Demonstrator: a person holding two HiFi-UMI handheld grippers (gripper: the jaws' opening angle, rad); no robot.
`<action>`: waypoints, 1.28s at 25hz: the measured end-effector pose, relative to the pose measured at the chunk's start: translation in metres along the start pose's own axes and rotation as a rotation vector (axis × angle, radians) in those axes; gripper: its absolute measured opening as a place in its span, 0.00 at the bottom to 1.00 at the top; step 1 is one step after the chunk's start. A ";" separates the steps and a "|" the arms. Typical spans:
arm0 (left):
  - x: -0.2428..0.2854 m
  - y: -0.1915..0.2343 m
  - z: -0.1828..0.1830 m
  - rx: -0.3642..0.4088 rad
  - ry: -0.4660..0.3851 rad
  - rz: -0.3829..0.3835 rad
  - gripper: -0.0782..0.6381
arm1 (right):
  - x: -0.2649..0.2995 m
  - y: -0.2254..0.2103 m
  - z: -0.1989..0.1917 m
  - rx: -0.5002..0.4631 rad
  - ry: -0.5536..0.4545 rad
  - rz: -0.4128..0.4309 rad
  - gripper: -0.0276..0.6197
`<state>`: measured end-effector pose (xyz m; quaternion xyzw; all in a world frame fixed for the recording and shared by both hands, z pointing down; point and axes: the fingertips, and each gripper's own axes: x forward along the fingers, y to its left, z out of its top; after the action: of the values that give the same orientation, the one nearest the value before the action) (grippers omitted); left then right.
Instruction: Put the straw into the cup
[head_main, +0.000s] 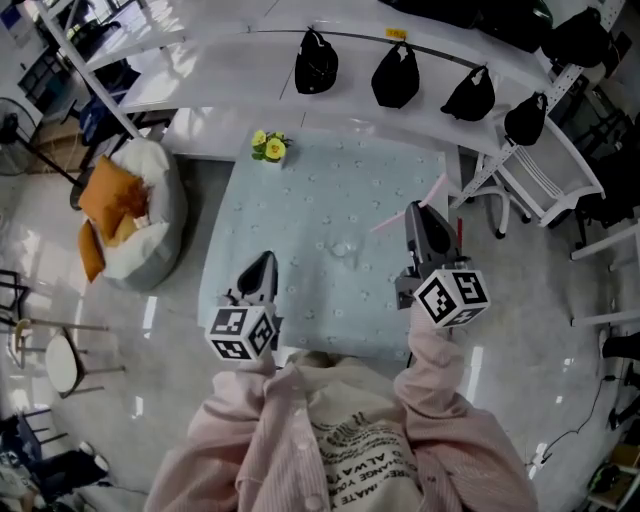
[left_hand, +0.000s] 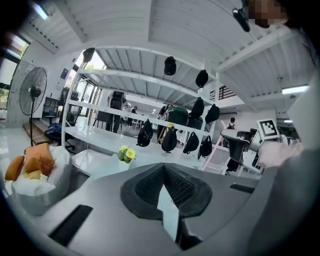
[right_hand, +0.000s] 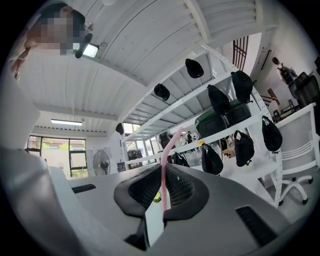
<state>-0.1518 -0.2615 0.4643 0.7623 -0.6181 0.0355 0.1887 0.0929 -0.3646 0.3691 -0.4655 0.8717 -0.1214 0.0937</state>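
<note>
One step done: right gripper pinches the pink straw above the table's right side | left gripper pressed together, empty, at table's near edge | apparent clear cup mid-table, insertion not yet done

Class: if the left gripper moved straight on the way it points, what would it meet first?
Probably the left gripper passes right of the yellow flowers and meets a black bag on the shelf; depth unclear.

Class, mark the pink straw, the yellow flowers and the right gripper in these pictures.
pink straw (right_hand: 162, 180), right gripper view, the stretch held inside the gripper
yellow flowers (head_main: 269, 147), head view, the blooms
right gripper (head_main: 416, 212), head view, midway between its fingertips
</note>
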 end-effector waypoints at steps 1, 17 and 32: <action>0.002 0.002 -0.004 -0.004 0.016 0.000 0.11 | 0.005 0.000 -0.006 0.006 0.016 0.003 0.07; 0.064 0.036 -0.067 -0.047 0.217 -0.040 0.11 | 0.071 0.000 -0.129 0.052 0.239 0.012 0.07; 0.087 0.039 -0.112 -0.112 0.312 -0.061 0.11 | 0.078 -0.012 -0.195 0.121 0.348 -0.009 0.07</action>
<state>-0.1481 -0.3115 0.6029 0.7542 -0.5590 0.1130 0.3255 0.0058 -0.4121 0.5544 -0.4349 0.8637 -0.2527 -0.0311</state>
